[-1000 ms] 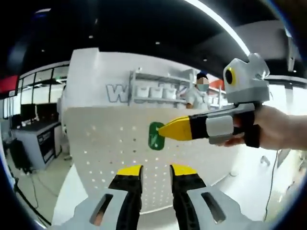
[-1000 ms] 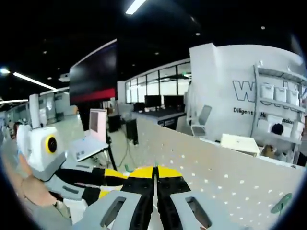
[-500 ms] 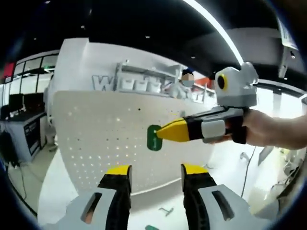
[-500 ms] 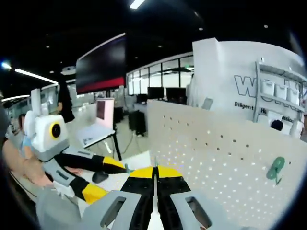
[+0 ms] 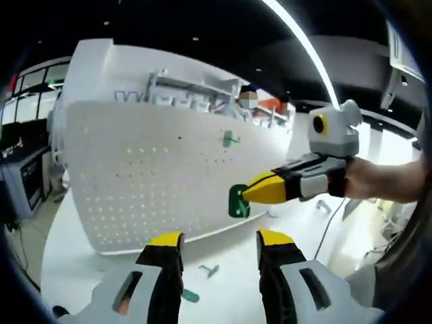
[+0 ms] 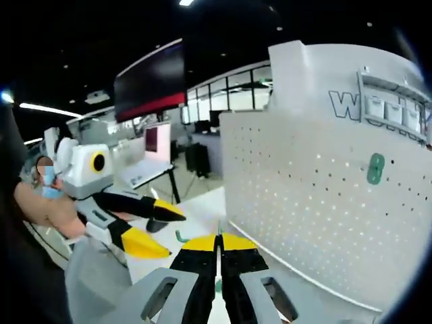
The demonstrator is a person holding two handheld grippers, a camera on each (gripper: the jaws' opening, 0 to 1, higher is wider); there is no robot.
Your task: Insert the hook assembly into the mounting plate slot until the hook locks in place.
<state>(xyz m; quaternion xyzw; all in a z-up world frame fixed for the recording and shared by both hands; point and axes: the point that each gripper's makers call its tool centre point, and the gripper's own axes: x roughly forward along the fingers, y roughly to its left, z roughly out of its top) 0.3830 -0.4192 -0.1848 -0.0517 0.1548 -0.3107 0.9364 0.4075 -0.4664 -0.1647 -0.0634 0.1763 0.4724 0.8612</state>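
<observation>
- Pulling back from the board [image 5: 135, 169]: in the left gripper view, the right gripper [image 5: 251, 194] now sits at the board's lower right. 0.5 s ago its tip was over mid-board. Both cameras moved too, so some of that shift is only the view changing.
- A green piece [image 5: 238, 201] sits right at that tip and has travelled with it, so it's probably the hook assembly, off the board and not seated.
- A second green hook [image 5: 231, 140] now shows higher on the board, and the right gripper view has it too [image 6: 375, 169]. It looks mounted, but I can't confirm it's locked.
- My read: insertion isn't done for the piece at the tip, and it needs re-lining on a slot.
- Right gripper [image 6: 217, 237]: jaws pressed together with no gap in its own view. I can't tell whether the green piece is actually pinched or just in front of the tip.
- Left gripper [image 5: 219, 241]: jaws wide apart, holding nothing, hovering below the board. It shows the same way from the other side [image 6: 156, 228].
- Spare hooks [image 5: 208, 271] lie on the table [image 5: 81, 229] below the board.
</observation>
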